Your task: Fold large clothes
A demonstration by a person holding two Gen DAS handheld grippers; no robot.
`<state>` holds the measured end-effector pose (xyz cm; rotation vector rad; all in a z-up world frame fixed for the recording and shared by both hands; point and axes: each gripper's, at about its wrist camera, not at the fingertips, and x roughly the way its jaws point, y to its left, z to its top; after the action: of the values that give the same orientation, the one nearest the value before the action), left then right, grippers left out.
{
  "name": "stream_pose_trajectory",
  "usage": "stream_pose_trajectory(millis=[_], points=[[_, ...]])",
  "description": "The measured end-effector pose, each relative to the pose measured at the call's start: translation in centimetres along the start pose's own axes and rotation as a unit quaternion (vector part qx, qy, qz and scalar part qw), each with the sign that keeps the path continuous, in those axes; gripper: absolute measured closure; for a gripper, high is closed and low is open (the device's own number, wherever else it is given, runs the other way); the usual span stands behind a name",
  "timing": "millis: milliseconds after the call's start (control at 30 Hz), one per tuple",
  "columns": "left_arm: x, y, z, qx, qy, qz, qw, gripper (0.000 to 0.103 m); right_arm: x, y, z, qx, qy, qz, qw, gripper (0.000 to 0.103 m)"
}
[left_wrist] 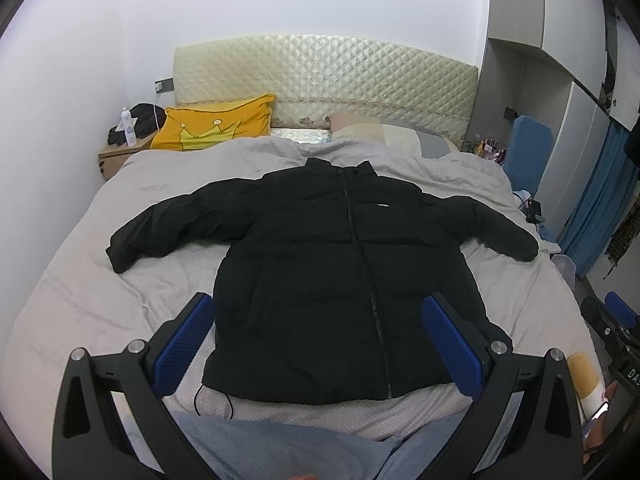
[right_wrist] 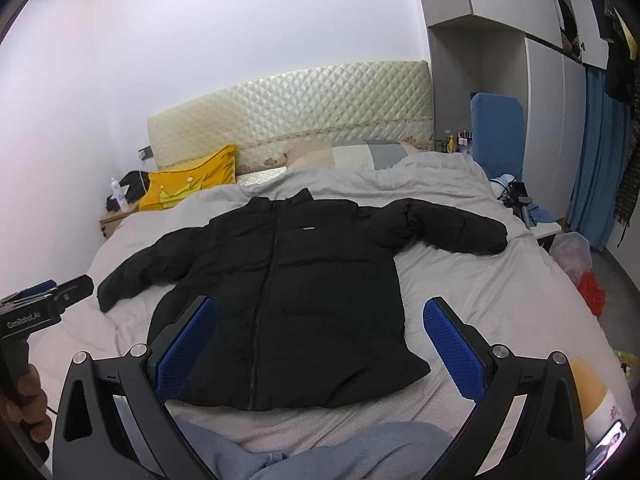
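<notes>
Hand-held gripper (left_wrist: pixel 316 344), blue-padded, above puffy black jacket (left_wrist: pixel 320 272)

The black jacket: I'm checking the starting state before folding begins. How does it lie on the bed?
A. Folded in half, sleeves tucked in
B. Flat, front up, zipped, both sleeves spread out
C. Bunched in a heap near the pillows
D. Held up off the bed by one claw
B: the black jacket lies flat on the bed, zipper facing up and closed, a sleeve stretched to each side.

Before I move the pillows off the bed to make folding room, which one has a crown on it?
The yellow pillow at the headboard's left end, beside the nightstand; the beige-and-grey patchwork pillow to its right shows no crown.
</notes>
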<state>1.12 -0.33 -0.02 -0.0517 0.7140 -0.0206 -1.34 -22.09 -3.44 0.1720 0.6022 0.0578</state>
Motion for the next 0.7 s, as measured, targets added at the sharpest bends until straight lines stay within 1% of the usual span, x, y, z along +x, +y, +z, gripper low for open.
stream_pose_trajectory(millis=[167,333,533,633,700], points=[[-0.5,0.3,0.2,0.000,0.001,-0.003,1.0000,0.000,-0.1,0.0,0.0,-0.005,0.008,0.008,1.000,0.000],[-0.7,0.1,0.1,-0.004,0.005,-0.007,1.0000,0.000,-0.5,0.2,0.3,-0.012,0.008,0.007,1.000,0.000],[-1.0,-0.1,0.1,0.002,0.007,-0.005,1.0000,0.000,-0.5,0.1,0.2,-0.001,0.013,0.007,1.000,0.000],[-1.0,0.0,0.0,0.005,0.005,-0.009,0.9999,0.000,-0.4,0.3,0.3,-0.007,0.015,0.006,1.000,0.000],[-1.2,0.1,-0.1,0.003,-0.003,-0.004,1.0000,0.000,-0.5,0.5,0.0,-0.014,0.017,0.002,1.000,0.000]])
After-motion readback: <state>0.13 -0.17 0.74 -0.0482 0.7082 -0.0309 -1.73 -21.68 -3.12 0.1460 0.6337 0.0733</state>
